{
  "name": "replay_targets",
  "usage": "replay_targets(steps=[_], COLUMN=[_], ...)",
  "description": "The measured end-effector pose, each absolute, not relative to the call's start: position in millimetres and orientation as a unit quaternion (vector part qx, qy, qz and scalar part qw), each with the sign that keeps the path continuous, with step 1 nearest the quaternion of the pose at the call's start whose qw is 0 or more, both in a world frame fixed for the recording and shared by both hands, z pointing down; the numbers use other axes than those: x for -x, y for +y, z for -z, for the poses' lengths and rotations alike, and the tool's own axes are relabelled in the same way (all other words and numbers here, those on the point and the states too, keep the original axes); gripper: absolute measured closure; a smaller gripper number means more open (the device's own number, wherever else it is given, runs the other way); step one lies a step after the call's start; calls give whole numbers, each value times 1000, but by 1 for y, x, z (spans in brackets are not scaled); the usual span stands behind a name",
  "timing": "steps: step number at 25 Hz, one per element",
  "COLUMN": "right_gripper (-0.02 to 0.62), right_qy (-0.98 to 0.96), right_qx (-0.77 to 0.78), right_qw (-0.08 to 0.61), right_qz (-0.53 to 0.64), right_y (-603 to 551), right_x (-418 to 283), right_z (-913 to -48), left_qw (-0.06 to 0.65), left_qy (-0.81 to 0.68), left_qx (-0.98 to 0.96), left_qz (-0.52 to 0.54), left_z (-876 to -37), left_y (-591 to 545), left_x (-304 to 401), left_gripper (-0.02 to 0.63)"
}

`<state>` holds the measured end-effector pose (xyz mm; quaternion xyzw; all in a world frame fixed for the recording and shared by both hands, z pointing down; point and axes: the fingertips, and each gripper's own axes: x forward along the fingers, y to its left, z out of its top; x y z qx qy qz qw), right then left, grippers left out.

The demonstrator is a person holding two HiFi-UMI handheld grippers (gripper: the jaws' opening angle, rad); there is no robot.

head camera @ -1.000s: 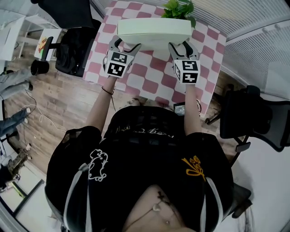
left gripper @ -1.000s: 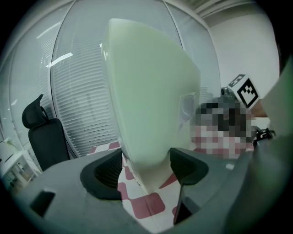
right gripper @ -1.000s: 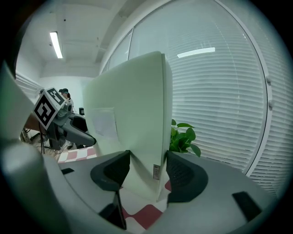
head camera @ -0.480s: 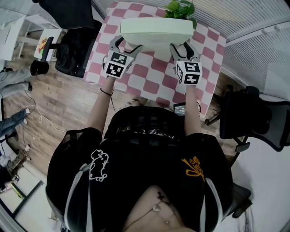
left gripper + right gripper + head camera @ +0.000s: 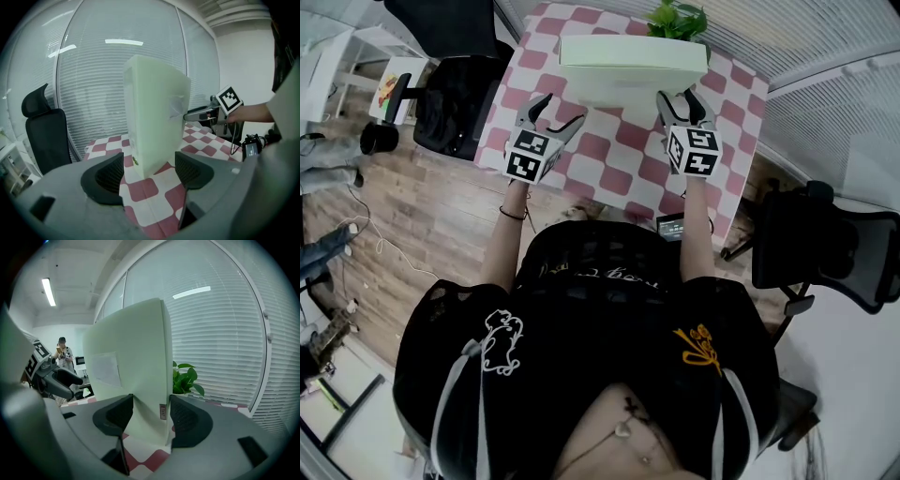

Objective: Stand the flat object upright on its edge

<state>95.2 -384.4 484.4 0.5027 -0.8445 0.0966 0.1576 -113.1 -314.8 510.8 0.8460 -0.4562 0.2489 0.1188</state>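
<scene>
A pale green flat box stands upright on its long edge on the pink and white checkered table. My right gripper is shut on the box's right end; in the right gripper view both pads press the box between them, with the gripper low on its end. My left gripper is open and a little short of the box's left end. In the left gripper view the box stands just beyond my empty left gripper.
A potted plant stands behind the box at the table's far edge. Black office chairs sit at the left and right of the table. A small black device lies at the table's near edge.
My left gripper has let go of the box's left end and drawn back toward me. The box has shifted slightly right and stays upright in the right gripper.
</scene>
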Motion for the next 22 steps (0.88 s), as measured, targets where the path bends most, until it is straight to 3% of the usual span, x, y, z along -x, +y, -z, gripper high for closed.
replay_targets(steps=[13,22], right_gripper=[345,363], right_qy=[-826,-829], right_qx=[-530,-522], right_qw=[153,143], right_qz=[-115,-137], right_y=[-368,-317], right_x=[-99,-75], right_z=[-480,-475], left_qw=[147,148], left_qy=[-447,-411], left_qx=[-854,-878], left_qz=[-224,-196], left_z=[-515,-500], left_y=[-271,-245], left_x=[128,124], left_gripper=[271,368])
